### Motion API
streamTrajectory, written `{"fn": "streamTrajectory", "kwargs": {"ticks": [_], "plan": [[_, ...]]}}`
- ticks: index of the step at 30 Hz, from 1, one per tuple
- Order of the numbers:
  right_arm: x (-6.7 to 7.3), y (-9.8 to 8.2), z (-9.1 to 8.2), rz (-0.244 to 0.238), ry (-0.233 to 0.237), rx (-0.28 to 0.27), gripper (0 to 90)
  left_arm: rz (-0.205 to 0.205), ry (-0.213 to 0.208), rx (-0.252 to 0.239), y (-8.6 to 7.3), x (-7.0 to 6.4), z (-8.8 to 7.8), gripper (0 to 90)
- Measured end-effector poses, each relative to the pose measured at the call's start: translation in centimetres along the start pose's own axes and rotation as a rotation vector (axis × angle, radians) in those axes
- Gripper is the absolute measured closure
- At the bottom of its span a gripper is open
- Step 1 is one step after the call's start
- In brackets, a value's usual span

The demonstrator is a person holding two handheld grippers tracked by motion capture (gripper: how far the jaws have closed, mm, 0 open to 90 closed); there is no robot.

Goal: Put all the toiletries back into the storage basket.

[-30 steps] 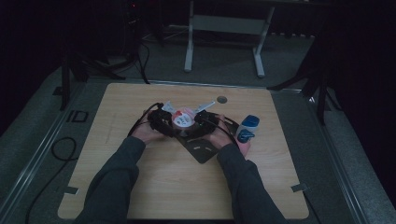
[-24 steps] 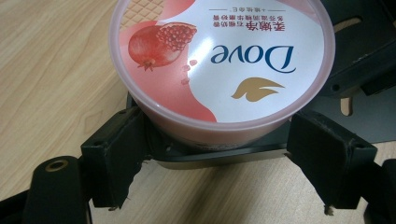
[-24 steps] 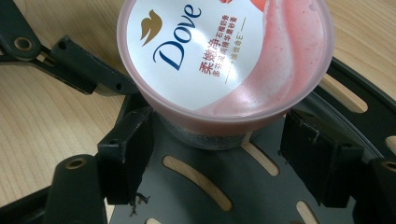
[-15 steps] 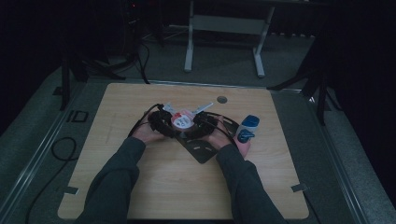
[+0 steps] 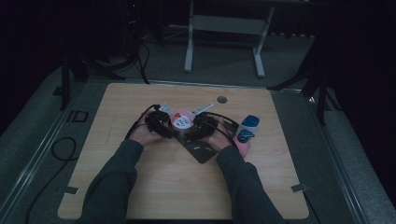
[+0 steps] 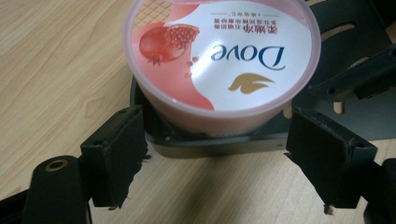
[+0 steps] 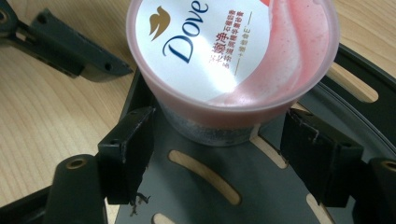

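The pink Dove jar stands upright near the middle of the wooden table, resting on a black slotted plate. The left gripper and right gripper face it from opposite sides.

Left gripper: both jaws stand apart, one at each side of the jar. The jar lies just beyond the jaw tips, not touching either pad.

Right gripper: both jaws stand apart, flanking the jar at its lower wall. A narrow gap shows at each pad; no clamping is visible.

Two blue objects lie on the table just beside the person's right hand
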State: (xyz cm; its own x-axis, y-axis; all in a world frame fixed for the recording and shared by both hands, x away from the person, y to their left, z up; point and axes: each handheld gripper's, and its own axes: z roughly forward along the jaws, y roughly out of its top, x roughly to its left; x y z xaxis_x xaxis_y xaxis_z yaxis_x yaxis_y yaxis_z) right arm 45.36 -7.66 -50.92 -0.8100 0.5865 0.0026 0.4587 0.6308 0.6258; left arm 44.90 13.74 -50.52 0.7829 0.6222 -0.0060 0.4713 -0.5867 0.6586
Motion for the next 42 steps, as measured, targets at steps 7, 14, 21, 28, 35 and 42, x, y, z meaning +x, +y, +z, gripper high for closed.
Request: {"fn": "streamTrajectory", "kwargs": {"ticks": [7, 14, 21, 28, 35, 42], "plan": [[0.8, -0.3, -0.4, -0.001, -0.025, 0.057, 25.1, -0.026, -0.002, -0.087, -0.7, -0.2, -1.6, 31.1], [1.7, -1.1, -1.1, 0.035, -0.026, 0.061, 42.0, -0.051, 0.018, -0.095, -1.6, -0.4, -2.4, 44.9], [2.5, -1.8, -2.5, 0.084, 0.035, 0.047, 51.0, -0.089, 0.038, -0.087, -2.6, -1.1, -2.7, 50.5], [3.9, -2.3, -4.3, 0.04, 0.034, 0.029, 45.4, -0.093, 0.043, -0.074, -3.7, -2.3, -2.1, 50.2], [5.7, -2.3, -5.9, -0.027, 0.003, 0.05, 60.0, -0.103, 0.051, -0.087, -4.8, -3.4, -1.9, 50.6], [6.5, -2.8, -8.3, -0.056, -0.016, 0.009, 69.8, -0.127, 0.039, -0.095, -6.4, -4.3, -1.6, 51.7]]}}
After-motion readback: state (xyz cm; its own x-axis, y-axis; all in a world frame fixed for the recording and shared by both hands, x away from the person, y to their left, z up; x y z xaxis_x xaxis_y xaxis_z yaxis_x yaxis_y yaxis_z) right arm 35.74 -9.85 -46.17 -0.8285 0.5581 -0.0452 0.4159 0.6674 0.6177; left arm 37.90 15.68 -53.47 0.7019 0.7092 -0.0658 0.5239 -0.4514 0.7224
